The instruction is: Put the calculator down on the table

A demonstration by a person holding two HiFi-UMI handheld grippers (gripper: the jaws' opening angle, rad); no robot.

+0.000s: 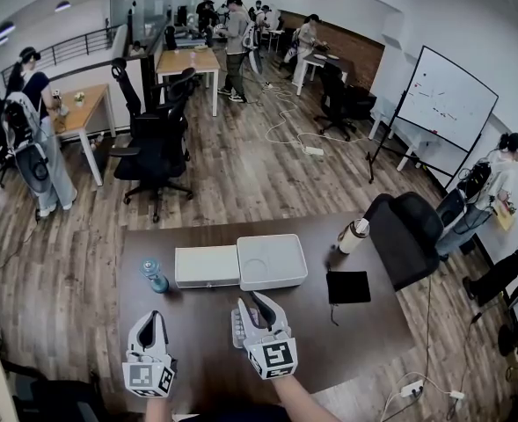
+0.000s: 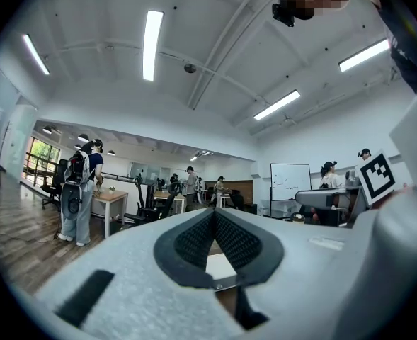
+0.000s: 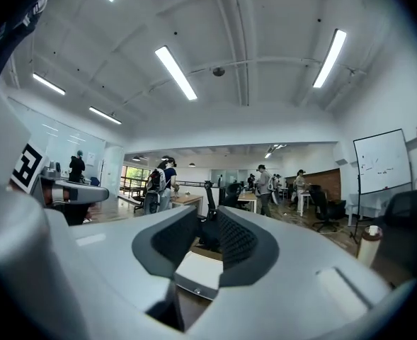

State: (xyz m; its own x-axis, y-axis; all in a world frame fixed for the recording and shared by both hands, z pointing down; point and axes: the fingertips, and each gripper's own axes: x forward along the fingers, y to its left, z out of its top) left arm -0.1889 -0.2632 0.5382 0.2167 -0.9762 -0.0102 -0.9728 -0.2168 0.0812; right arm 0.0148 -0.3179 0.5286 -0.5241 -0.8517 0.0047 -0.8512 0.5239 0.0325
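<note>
We found the jaws of the right gripper (image 1: 255,301) a narrow slit apart, with nothing between their ribbed black pads, and only a distant chair showing through the gap. The jaws of the left gripper (image 1: 156,316) met at their tips and held nothing. The pale grey, keyed calculator (image 1: 237,325) appeared to lie on the dark brown table (image 1: 355,341), on our side of the white rectangular box (image 1: 207,266) and just below that box's right end. It sat close against the right gripper's left jaw, and we could not tell whether the two touched. Both grippers pointed level toward the box. The right one stood nearer us than the box's right end, and the left one nearer us than its left end, the two well apart. A white square tray with rounded corners (image 1: 272,261) sat against the box's right end. A small blue bottle (image 1: 154,275) stood just off the box's left end. To the right of the box, beyond the tray, lay a flat black square pad (image 1: 348,287), and farther the same way a white bottle with a brown cap (image 1: 353,236) stood near the table's edge, beside a black office chair (image 1: 408,236). Beyond the box, across the wooden floor, we saw more black chairs, light wooden desks and several standing people. A whiteboard (image 1: 443,99) stood far off to the box's right.
</note>
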